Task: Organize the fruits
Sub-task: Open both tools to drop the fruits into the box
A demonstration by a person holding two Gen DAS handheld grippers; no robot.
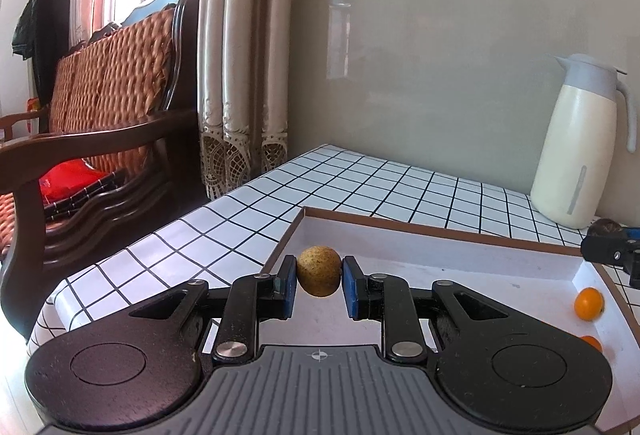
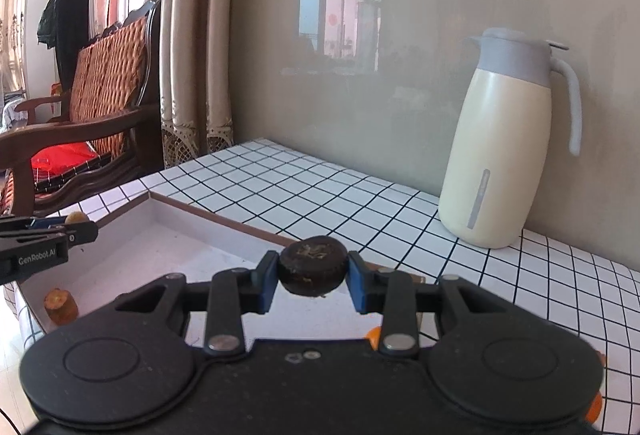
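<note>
Brown fruit (image 1: 319, 271): pinched in left hand-held gripper (image 1: 319, 277), above tray (image 1: 440, 231), 12 o'clock.
Dark disc (image 2: 313, 269): clamped by right hand-held gripper (image 2: 313, 275).
Risk: round skin may slip.

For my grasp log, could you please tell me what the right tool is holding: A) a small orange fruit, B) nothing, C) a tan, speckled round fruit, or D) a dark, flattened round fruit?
D: the right tool is shut on a dark, flattened round fruit, pinched between its blue pads above the white tray.
</note>
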